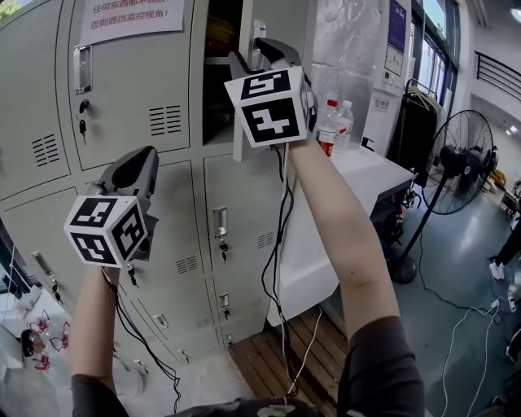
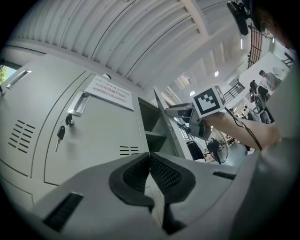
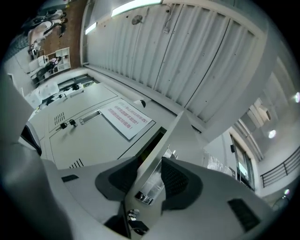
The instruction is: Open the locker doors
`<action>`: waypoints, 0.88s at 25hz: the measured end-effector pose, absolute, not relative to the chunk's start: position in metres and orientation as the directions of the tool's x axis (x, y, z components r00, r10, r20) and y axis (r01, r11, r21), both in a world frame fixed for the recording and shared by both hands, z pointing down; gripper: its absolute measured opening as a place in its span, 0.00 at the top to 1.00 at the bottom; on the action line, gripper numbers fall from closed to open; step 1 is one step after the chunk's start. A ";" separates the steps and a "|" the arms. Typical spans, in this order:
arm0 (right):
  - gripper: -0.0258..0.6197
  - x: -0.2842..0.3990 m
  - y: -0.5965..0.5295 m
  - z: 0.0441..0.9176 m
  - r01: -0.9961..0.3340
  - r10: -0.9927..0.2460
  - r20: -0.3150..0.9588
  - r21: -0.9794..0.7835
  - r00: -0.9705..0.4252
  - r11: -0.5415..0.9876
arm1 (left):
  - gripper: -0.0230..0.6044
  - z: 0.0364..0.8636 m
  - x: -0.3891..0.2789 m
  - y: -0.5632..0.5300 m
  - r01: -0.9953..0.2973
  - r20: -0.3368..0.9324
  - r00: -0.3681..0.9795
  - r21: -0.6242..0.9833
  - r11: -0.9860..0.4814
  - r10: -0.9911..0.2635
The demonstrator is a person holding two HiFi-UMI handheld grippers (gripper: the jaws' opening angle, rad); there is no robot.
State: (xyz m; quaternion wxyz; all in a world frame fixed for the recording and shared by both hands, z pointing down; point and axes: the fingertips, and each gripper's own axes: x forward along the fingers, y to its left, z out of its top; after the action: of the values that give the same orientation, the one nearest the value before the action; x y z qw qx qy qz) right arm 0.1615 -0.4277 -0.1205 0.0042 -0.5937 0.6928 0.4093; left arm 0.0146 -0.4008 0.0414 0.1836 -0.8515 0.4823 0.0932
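Nearest the head camera, two bare forearms reach up and forward, each bearing a gripper with a marker cube. The left gripper (image 1: 140, 163), at the lower left, is held in front of the middle row of the grey locker bank (image 1: 244, 195). In the left gripper view, the ribbed pads of the left gripper (image 2: 150, 174) are pressed together with nothing between them, so it is clenched and empty. The right gripper (image 1: 264, 50) is raised higher, at the upper row. In the right gripper view, the free edge of the open locker door (image 3: 180, 140) stands between the jaws of the right gripper (image 3: 149, 180), with a pad on either face, so the gripper is grasping the door. The door's recessed metal pull (image 3: 151, 185) lies beside one pad, and a bunch of keys (image 3: 132, 216) hangs just below it. In the head view the open locker door (image 1: 245, 24) is seen nearly edge-on, swung out from its dark compartment (image 1: 220, 73). The left gripper view shows the same door (image 2: 161, 110) ajar, with a shelf (image 2: 154, 135) inside. Immediately to the left is a closed door (image 1: 134, 81), which carries a paper notice (image 1: 130, 16) printed in red, vent slots (image 1: 165, 120), and keys (image 1: 82, 114) in its lock. The lower doors are shut. A black cable (image 1: 281, 244) trails down from the right gripper. Beyond the lockers stands a white table (image 1: 358, 175) bearing two water bottles (image 1: 330, 126). Farther off, a black pedestal fan (image 1: 460, 163) stands on the grey floor.
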 end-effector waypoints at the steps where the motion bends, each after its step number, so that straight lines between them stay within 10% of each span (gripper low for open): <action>1: 0.69 0.164 -0.424 -0.120 -0.826 -0.820 -0.493 0.562 -0.293 -0.043 | 0.95 0.042 0.017 -0.400 -0.853 -0.336 0.522 -0.221 -0.473 -0.784; 22: 0.76 0.261 -0.359 -0.117 -0.876 -0.829 -0.523 0.474 -0.198 -0.090 | 0.95 0.050 0.102 -0.371 -0.752 -0.317 0.659 -0.237 -0.616 -0.682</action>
State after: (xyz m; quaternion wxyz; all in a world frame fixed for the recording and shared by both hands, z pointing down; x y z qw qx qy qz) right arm 0.2606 -0.3589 -0.1167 0.0307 -0.6325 0.6740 0.3805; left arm 0.1015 -0.3713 0.0500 0.1764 -0.8935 0.4012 0.0980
